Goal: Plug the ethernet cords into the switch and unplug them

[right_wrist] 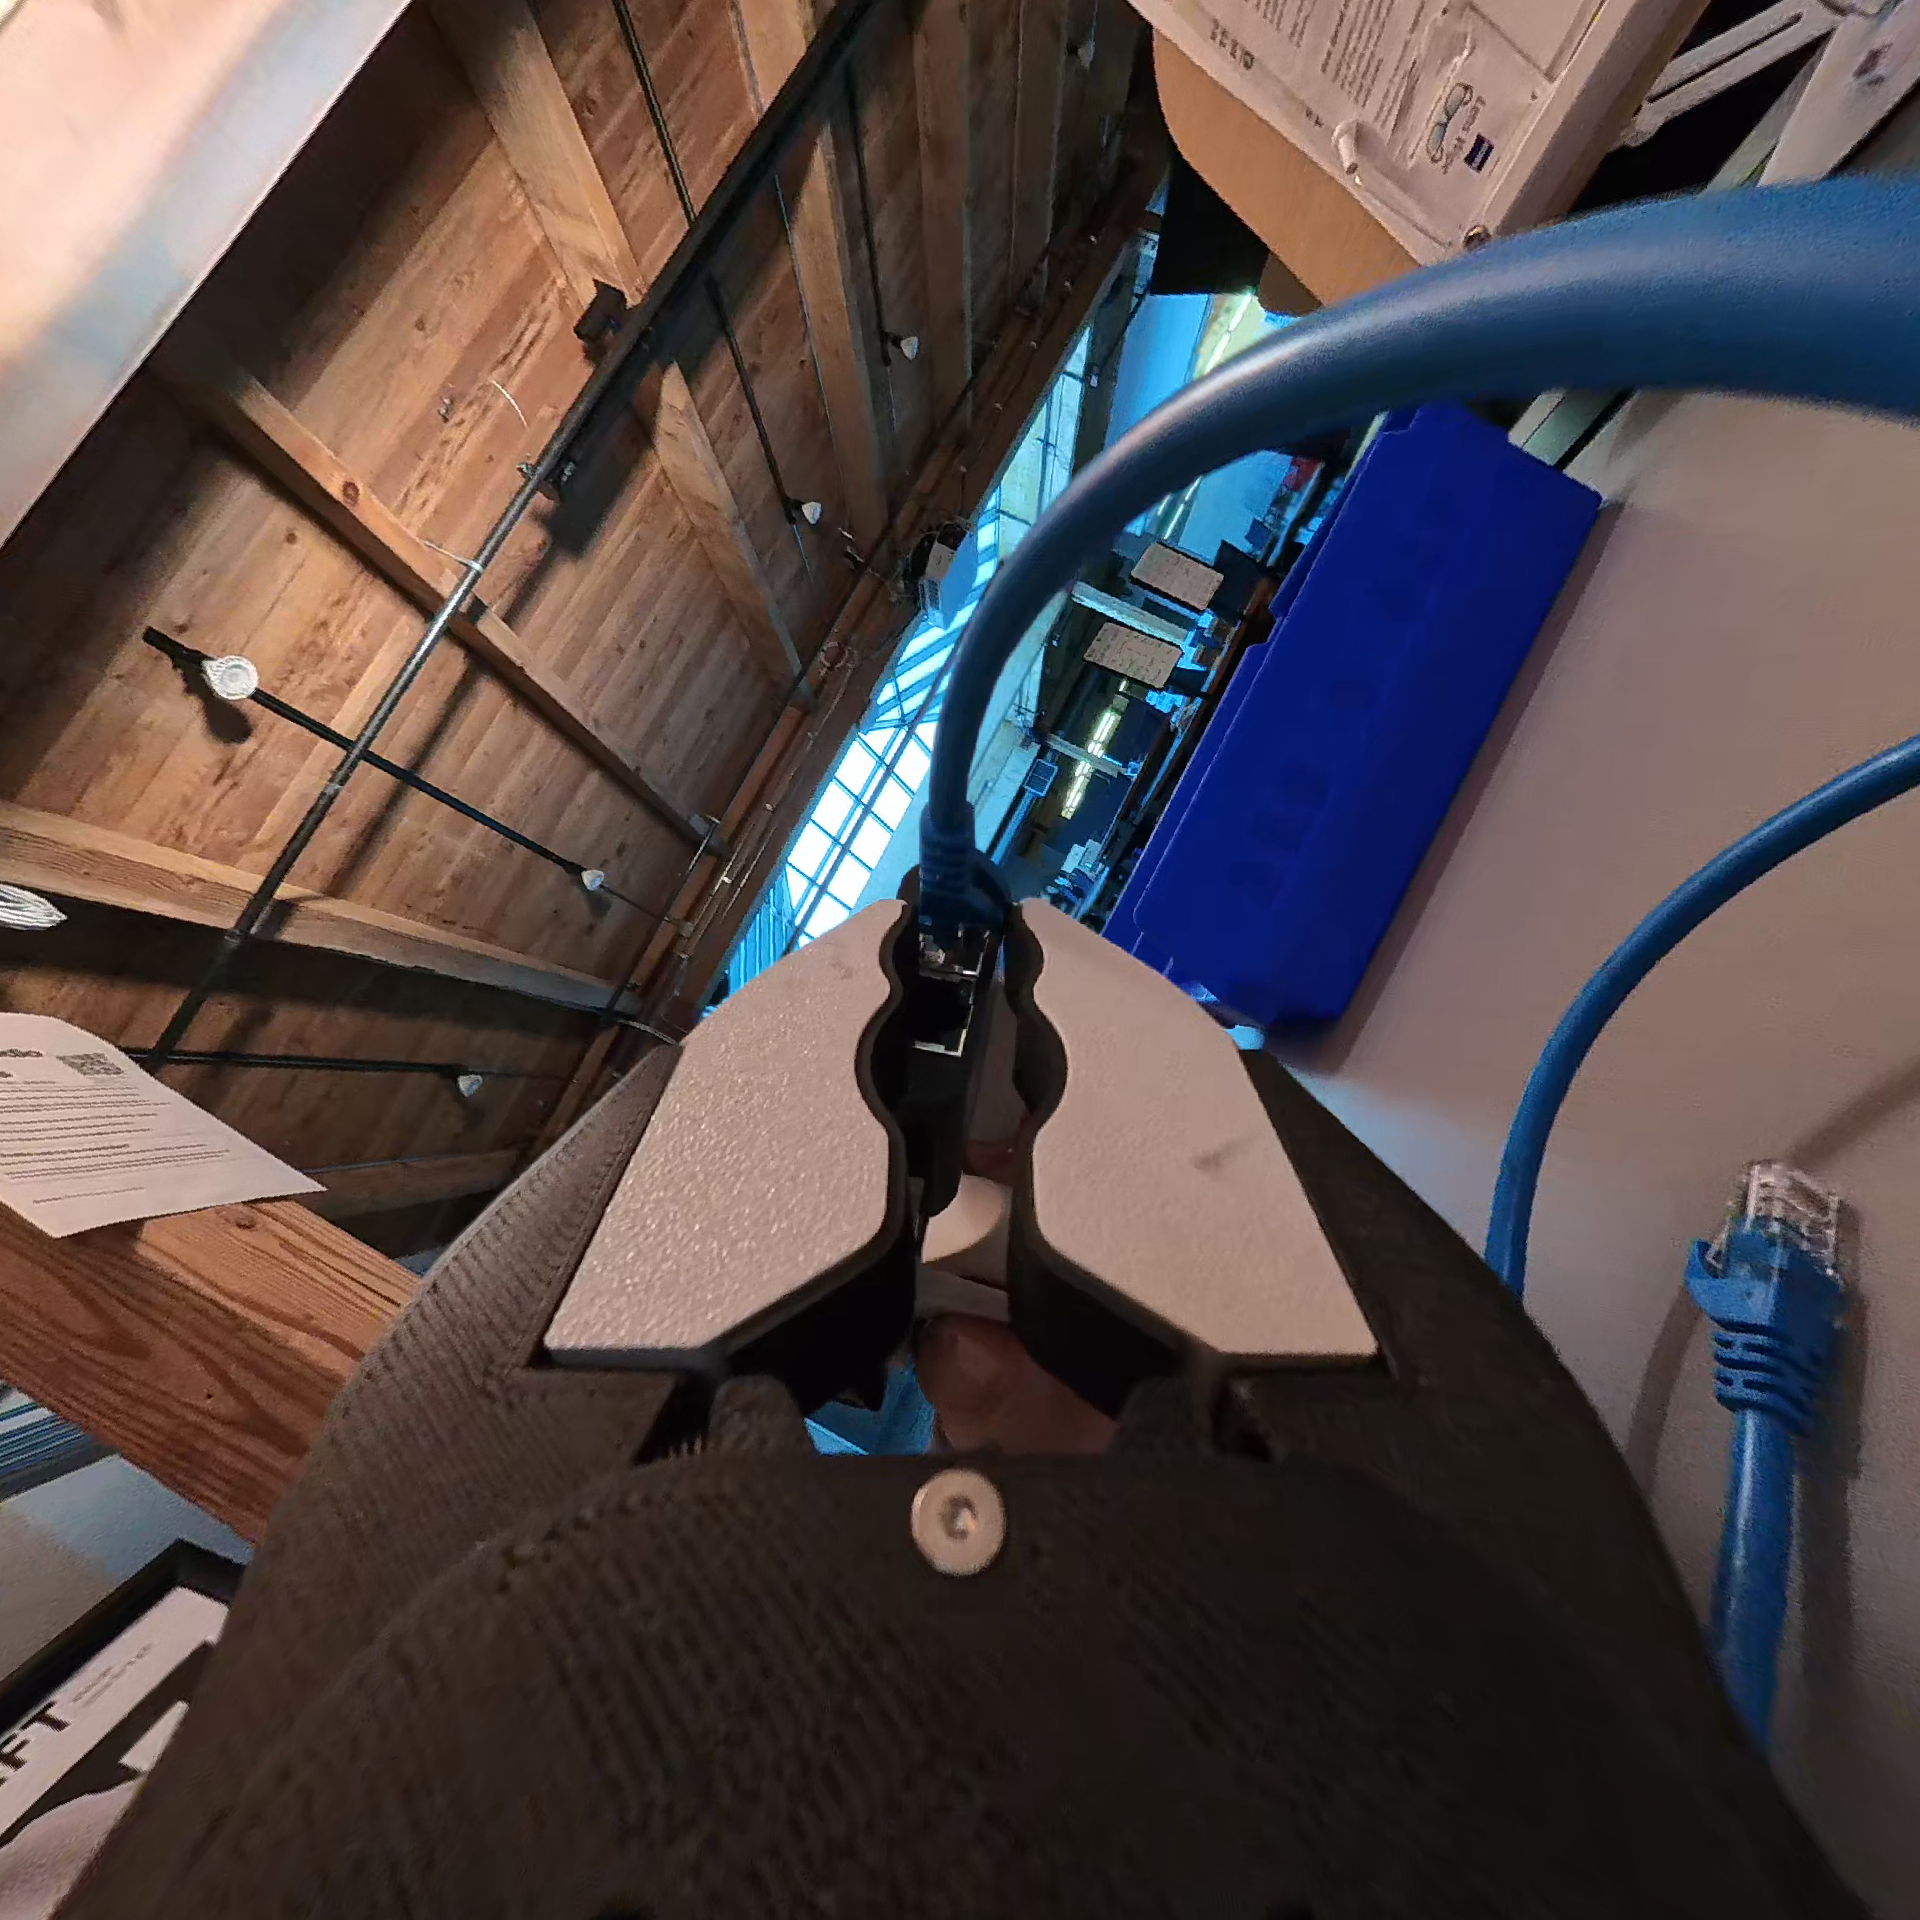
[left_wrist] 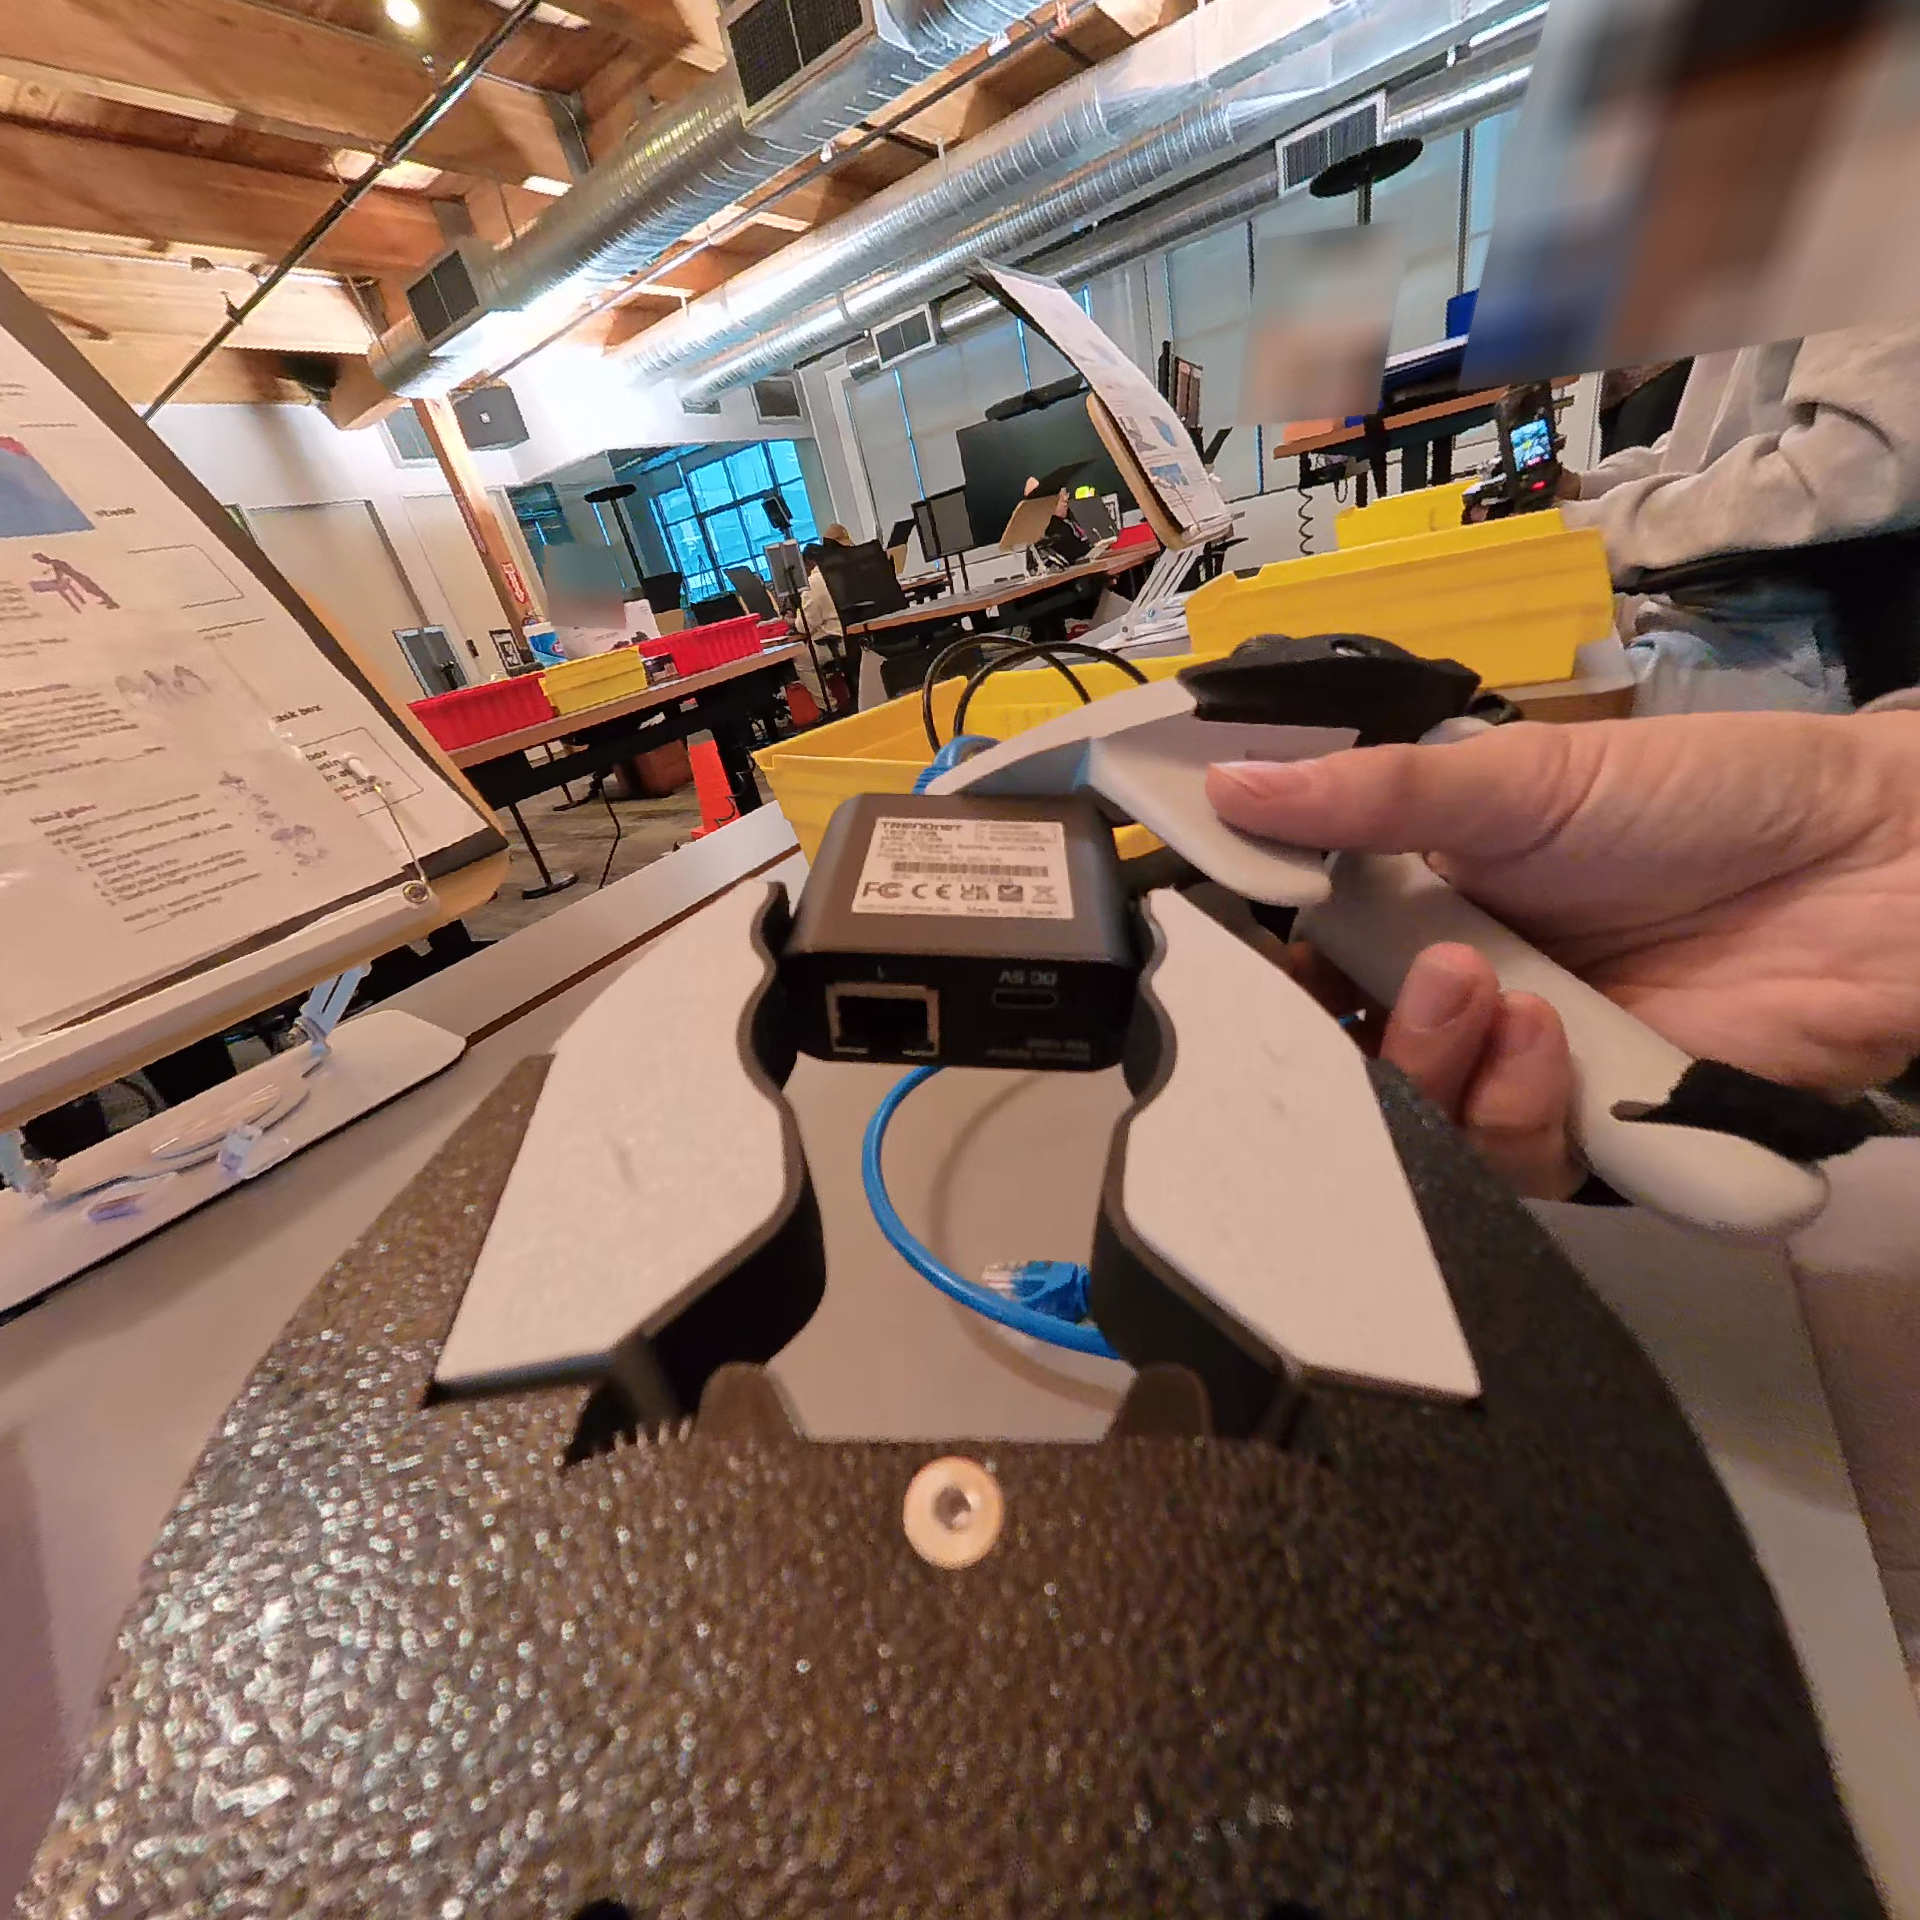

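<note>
My left gripper [left_wrist: 956, 925] is shut on the black switch [left_wrist: 1049, 1023] and holds it above the table. An empty ethernet port [left_wrist: 883, 1023] faces the camera. A loose blue plug [left_wrist: 1034, 1283] lies on the table below it. My right gripper [left_wrist: 1039, 769], held in a hand [left_wrist: 1610, 883], reaches the switch's far side. In the right wrist view, that gripper [right_wrist: 961, 925] is shut around a blue cord's plug [right_wrist: 951, 862] where it enters the switch [right_wrist: 940, 1039]. The cord [right_wrist: 1351, 343] arcs away to the upper right. Another loose blue plug [right_wrist: 1766, 1278] lies on the table.
A tilted document stand [left_wrist: 208, 727] sits at the left of the grey table [left_wrist: 156, 1403]. Yellow bins [left_wrist: 1403, 592] stand behind the switch. A blue bin [right_wrist: 1351, 727] sits at the table's far edge. A person in a grey sleeve [left_wrist: 1766, 457] works at the back right. The tips of both grippers are at nearly the same place.
</note>
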A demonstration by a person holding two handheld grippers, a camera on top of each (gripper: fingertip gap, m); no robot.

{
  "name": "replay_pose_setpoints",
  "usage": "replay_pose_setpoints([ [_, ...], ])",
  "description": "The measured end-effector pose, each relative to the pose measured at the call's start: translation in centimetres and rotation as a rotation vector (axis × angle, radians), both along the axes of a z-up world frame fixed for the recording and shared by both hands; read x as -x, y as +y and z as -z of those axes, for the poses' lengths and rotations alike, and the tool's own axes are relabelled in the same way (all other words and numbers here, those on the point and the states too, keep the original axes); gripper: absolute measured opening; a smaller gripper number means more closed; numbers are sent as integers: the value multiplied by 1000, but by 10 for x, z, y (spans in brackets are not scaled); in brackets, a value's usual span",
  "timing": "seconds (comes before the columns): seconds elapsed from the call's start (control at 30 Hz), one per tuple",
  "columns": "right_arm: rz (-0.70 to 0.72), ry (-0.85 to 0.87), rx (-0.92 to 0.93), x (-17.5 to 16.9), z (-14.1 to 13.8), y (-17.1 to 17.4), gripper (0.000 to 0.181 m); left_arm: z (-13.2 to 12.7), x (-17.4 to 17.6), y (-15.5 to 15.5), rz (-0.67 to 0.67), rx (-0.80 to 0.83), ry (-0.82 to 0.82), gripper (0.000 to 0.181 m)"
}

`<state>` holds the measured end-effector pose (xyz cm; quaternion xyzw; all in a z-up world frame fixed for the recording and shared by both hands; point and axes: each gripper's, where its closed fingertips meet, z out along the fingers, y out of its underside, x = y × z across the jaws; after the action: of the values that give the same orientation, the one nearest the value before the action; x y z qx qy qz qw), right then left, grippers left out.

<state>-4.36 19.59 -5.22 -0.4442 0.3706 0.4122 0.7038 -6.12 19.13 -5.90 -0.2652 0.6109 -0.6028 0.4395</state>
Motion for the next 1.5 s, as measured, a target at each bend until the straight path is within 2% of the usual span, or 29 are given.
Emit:
replay_pose_setpoints([
  [0.3, -11, -146, 11, 2, 0, -3, 14, 4, -1, -3, -15, -37, -34, 61],
  [0.57, -22, -218, -24, 4, -11, 0, 14, -3, -1, 0, -141, -158, -152, 61],
  [0.73, -6, -285, 20, 1, -11, -2, 14, -1, -4, -1, -152, -108, -145, 61],
  [0.8, -12, -277, -11, 1, -14, -3, 14, -1, -5, -2, -190, -148, -155, 61],
  [0.87, -26, -197, -74, 2, -17, -4, 13, -3, -6, -1, -268, -259, -199, 61],
  [0.9, -29, -164, -107, 4, -20, -5, 13, -5, -4, -2, -273, -265, -215, 61],
  [0.97, -12, -231, -70, 5, -20, -3, 13, -7, -2, -1, -258, -228, -215, 61],
  [1.1, 13, -269, -49, 1, -21, -4, 13, -8, -6, -4, -205, -36, -160, 61],
  [1.23, 21, -263, -62, 0, -21, -5, 13, -6, -8, -5, -282, -127, -182, 61],
  [1.4, 36, -247, -16, -5, -15, -2, 13, -2, -11, -3, -287, -88, -133, 62],
  [1.5, -14, -252, 15, -4, -12, -3, 13, 2, -9, -2, -285, -111, -146, 61],
])
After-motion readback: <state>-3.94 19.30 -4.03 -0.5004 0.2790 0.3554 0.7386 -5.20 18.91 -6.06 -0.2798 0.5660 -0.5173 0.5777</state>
